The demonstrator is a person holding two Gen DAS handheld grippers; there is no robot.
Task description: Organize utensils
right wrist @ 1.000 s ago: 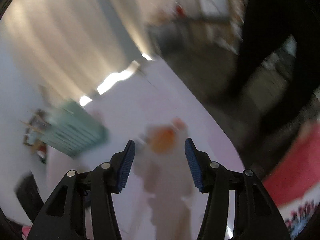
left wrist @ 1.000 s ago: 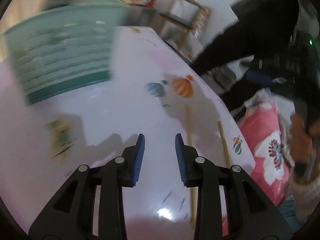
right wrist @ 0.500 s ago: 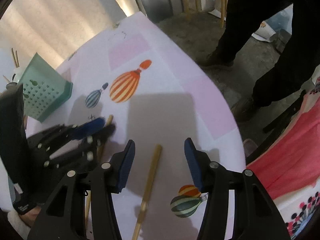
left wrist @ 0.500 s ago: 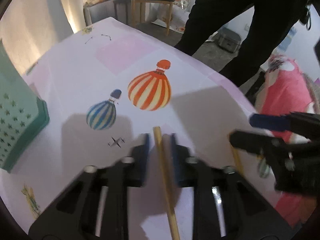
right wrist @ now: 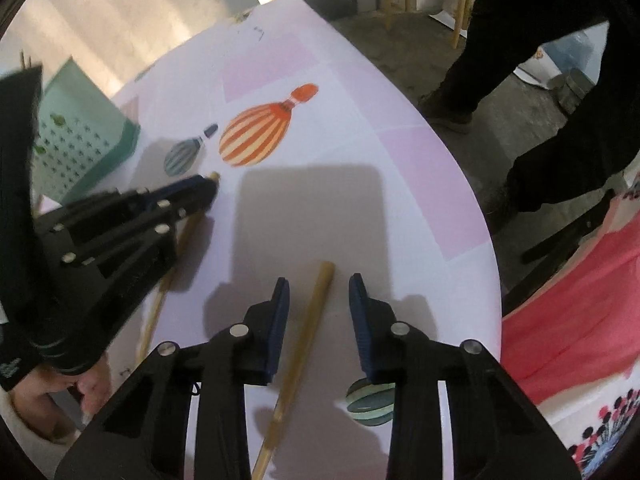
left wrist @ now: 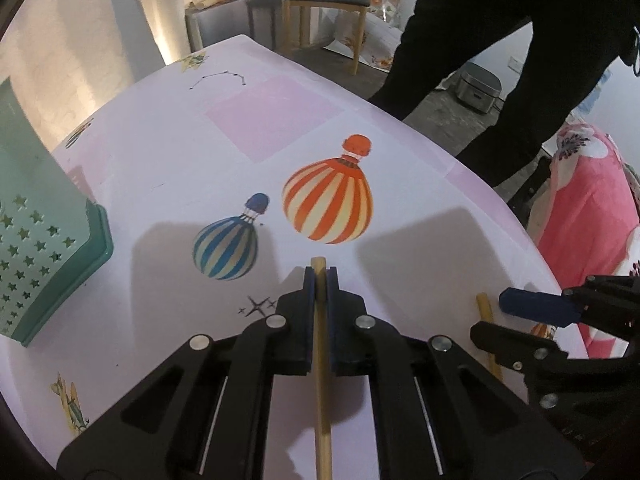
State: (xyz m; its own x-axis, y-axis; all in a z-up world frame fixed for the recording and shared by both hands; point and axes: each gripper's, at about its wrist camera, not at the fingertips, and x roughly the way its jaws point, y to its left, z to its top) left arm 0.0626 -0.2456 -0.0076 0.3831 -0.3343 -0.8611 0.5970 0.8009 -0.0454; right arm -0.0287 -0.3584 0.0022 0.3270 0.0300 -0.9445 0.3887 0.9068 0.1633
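Observation:
My left gripper [left wrist: 320, 280] is shut on a wooden chopstick [left wrist: 322, 380] near its far tip, on the pink tablecloth just below the printed balloons. In the right wrist view the left gripper [right wrist: 208, 186] sits at the left with that chopstick [right wrist: 188, 232] running under it. A second chopstick [right wrist: 308, 332] lies lengthwise between the blue pads of my right gripper [right wrist: 318, 292]. Its jaws are closing, and neither pad touches the stick. The left wrist view shows the right gripper [left wrist: 488, 317] over that stick's tip [left wrist: 485, 308]. A green perforated basket [left wrist: 40, 240] stands at the left.
A person in dark clothes [left wrist: 500, 60] stands beyond the table's far right edge. A wooden chair [left wrist: 324, 4] and a low shelf stand behind. Pink floral fabric [left wrist: 580, 208] hangs by the curved table edge [right wrist: 472, 208]. The basket [right wrist: 76, 140] is left of both grippers.
My left gripper swung away from the basket, came over the chopstick and shut on it. My right gripper came down over the second chopstick and its jaws narrowed around it.

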